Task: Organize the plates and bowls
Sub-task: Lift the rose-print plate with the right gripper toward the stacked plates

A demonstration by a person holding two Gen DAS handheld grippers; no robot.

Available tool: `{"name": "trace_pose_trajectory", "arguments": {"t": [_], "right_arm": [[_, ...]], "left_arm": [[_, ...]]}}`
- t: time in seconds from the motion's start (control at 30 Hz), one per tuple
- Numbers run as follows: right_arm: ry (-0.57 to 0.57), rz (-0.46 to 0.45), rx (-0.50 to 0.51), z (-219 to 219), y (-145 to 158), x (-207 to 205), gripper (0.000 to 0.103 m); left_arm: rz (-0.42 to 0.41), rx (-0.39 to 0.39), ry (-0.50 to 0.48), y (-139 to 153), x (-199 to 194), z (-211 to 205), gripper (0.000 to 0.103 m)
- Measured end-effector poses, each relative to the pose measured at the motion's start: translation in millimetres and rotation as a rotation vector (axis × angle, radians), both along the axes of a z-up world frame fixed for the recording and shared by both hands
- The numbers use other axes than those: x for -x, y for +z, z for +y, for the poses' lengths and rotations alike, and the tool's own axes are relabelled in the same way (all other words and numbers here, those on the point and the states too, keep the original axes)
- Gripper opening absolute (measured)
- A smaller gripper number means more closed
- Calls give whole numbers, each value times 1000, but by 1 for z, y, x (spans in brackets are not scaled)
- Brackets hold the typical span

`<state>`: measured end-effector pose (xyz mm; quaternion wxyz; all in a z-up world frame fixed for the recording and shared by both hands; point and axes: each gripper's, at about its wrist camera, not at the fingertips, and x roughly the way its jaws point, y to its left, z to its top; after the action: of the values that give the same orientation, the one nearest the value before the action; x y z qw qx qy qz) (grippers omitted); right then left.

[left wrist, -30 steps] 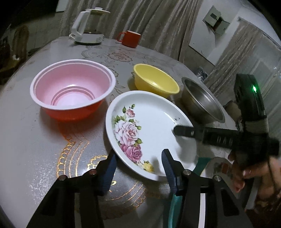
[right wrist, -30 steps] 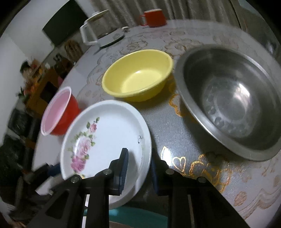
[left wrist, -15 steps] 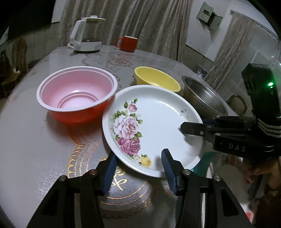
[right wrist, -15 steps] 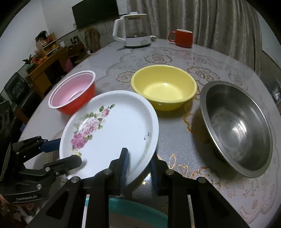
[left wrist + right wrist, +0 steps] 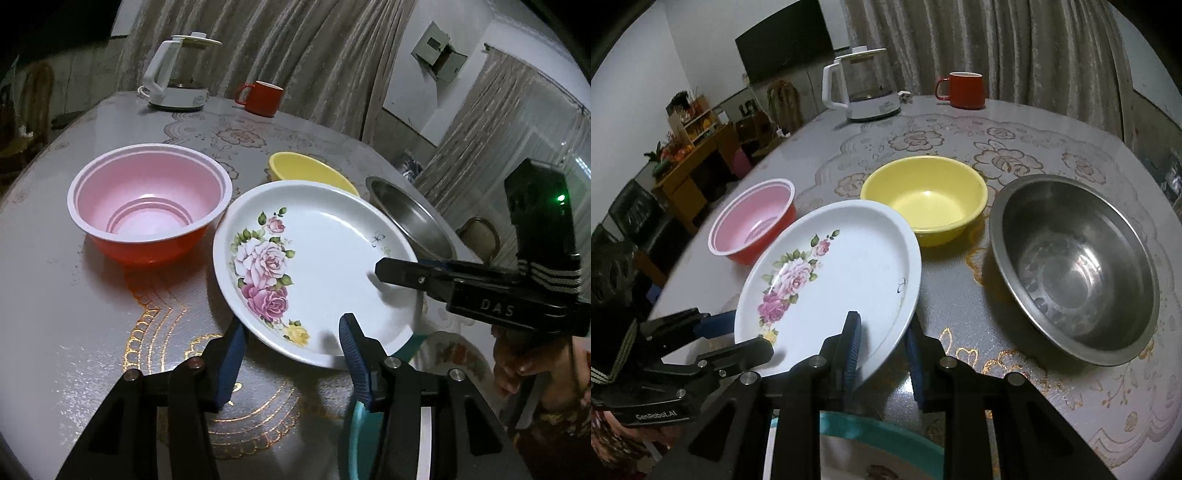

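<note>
Dim dining room, grey curtains behind, round table (image 5: 1052, 155) under a glossy floral-and-gold cover. Landmark is the white shallow plate with pink rose print (image 5: 317, 266), lifted off the table and tilted, far rim higher. Behind-left of the plate sits a red plastic bowl with pink inside (image 5: 147, 206); just behind it a yellow bowl (image 5: 923, 195); to its right a wide stainless steel bowl (image 5: 1071, 266). Well behind the plate: white electric kettle (image 5: 860, 88) and red mug (image 5: 960, 90). Below the plate's near edge a teal-rimmed dish (image 5: 879, 424) is partly seen. Right gripper (image 5: 882, 350) is closed down narrow on the plate's near-right rim, one blue pad on the top face and one underneath, carrying it. Left gripper (image 5: 291, 350) is held part-way apart with nothing in it; in its own view the plate's near rim lies between the fingers and slightly above the tips, no pad contact seen. Plate looks rigid, glazed and slick, probably ceramic or melamine, so breakable if dropped, and moderately heavy for an edge pinch. Holding at one rim point means leverage and possible slip or rotation; a second grip on the opposite rim looks safer.
</note>
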<state>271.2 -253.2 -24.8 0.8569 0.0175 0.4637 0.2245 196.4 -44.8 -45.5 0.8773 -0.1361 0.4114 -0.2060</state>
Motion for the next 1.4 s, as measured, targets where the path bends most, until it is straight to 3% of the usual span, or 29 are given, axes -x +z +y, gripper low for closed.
{"name": "trace_pose_trajectory", "arguments": {"t": [0.2,0.43,0.6,0.77,1.23,1.4], "right_arm": [[-20,50,-11,-2,-9,-4,23],[-45,73,-106,-16,-5,0,23],[-47,53,-105,-19,-5,8,23],[-66,30,-146,-26,-2,17,23],[-58,-61,-164,-32,16,50,23],[-58,-84,-195,-38,22,64,23]], "left_arm": [[15,-8,2,-2,1,-3,51],[-17,23,-14,6,6,-4,51],[-88,-44,-4,15,14,-12,51],[-83,-17,-15,17,13,-10,51],[-147,-62,-50,34,31,-18,51],[-160,-41,-61,41,45,-17,51]]}}
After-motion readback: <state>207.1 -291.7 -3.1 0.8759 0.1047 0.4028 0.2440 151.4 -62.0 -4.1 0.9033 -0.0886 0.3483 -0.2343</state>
